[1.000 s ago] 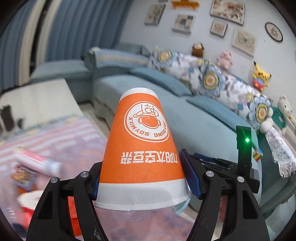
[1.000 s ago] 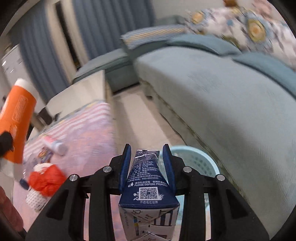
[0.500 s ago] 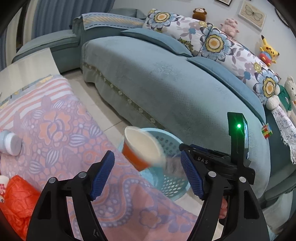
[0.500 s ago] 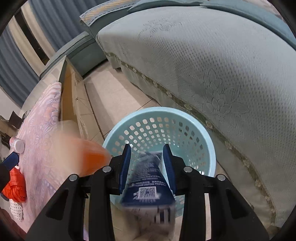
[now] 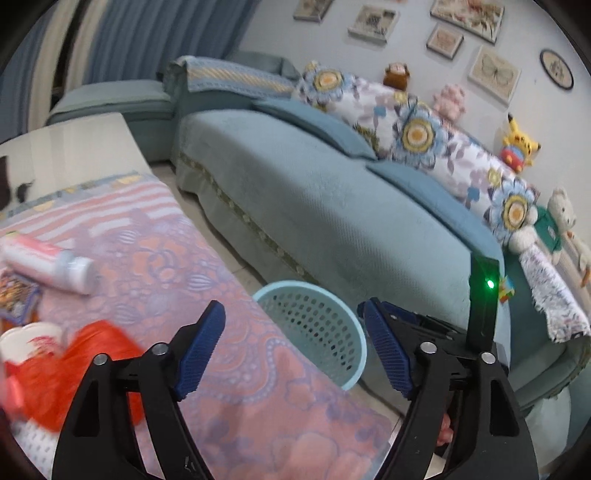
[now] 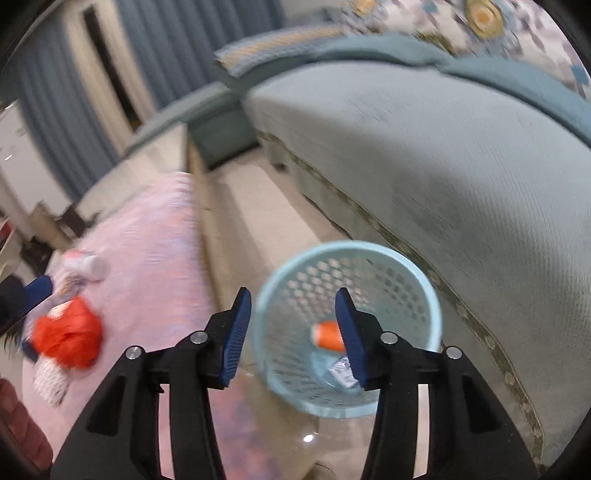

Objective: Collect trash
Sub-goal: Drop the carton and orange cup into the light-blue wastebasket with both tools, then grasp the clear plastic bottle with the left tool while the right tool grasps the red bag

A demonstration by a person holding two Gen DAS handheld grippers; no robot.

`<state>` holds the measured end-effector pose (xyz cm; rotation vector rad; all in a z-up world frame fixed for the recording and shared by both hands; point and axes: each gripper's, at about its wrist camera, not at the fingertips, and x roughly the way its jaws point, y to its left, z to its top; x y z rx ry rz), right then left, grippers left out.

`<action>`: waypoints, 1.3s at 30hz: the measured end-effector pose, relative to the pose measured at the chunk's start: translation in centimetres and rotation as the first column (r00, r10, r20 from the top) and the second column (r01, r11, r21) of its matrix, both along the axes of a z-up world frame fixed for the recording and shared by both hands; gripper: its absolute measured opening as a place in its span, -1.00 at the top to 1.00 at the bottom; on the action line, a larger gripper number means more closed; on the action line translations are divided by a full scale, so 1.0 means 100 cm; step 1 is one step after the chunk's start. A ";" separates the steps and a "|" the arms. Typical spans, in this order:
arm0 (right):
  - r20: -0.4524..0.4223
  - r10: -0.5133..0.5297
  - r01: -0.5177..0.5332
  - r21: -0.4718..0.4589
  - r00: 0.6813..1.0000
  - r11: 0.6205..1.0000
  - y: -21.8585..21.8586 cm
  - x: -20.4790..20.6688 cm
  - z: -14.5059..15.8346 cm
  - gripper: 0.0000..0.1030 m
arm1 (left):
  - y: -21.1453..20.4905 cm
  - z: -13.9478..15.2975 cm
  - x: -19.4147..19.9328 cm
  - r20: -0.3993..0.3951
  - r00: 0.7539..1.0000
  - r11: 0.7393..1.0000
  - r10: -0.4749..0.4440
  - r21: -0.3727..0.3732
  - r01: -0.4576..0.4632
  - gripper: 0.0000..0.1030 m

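A light blue perforated basket (image 6: 391, 258) stands on the floor between the table and the sofa; it also shows in the left wrist view (image 5: 314, 291). Inside it lie the orange paper cup (image 6: 327, 334) and a carton (image 6: 341, 371). My right gripper (image 6: 293, 310) is open and empty above the basket. My left gripper (image 5: 293, 325) is open and empty over the table edge, near the basket. On the pink floral tablecloth (image 5: 207, 258) lie a white bottle (image 5: 48, 264), a red bag (image 5: 74, 365), a white cup (image 5: 29, 336) and a snack packet (image 5: 16, 295).
A teal sofa (image 5: 351, 206) with flowered pillows and plush toys runs along the right. Blue curtains (image 5: 155, 33) hang at the back. The left gripper's blue finger (image 6: 35, 291) shows at the left edge of the right wrist view.
Both grippers opened. The orange cup and the carton dropped into the basket. Both grippers have since tilted up, away from the basket.
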<state>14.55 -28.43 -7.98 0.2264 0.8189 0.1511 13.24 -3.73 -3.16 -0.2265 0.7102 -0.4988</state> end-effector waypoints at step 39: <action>-0.064 0.435 -0.438 -0.041 0.898 0.898 0.263 0.005 -0.036 -0.69 | 0.264 -0.079 -0.003 -0.293 0.800 0.849 0.524 0.104 -0.518 -0.03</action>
